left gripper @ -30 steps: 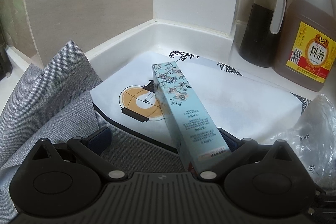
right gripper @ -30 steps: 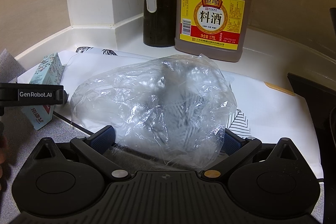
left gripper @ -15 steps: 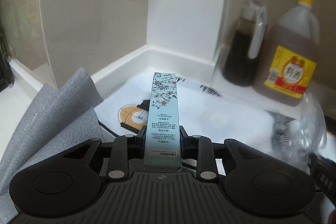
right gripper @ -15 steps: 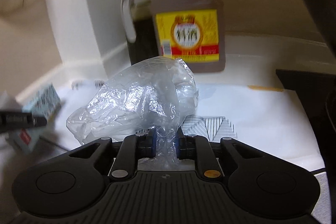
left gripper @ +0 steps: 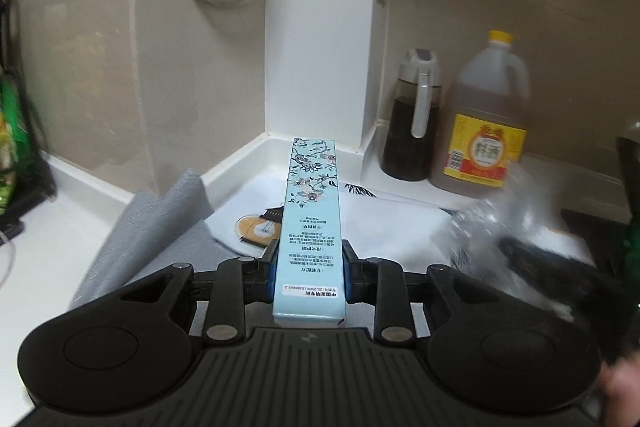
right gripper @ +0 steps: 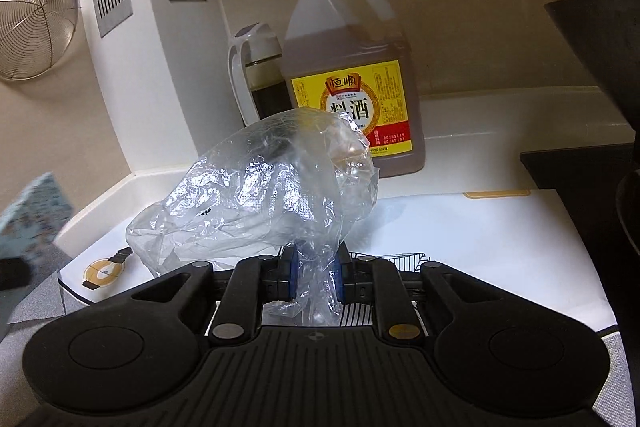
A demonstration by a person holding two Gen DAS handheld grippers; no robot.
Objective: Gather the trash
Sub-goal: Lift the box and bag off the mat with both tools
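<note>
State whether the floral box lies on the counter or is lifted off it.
Lifted: the floral box is clamped in the left hand-held gripper, its far end raised above the paper.

Box: sitting between left gripper pads, above cloth
Bag: sitting before jug
Dispenser: standing left of jug

Pale-blue floral box; clear crinkled bag; yellow-capped, yellow-and-red-labelled amber jug; grey cloth.
</note>
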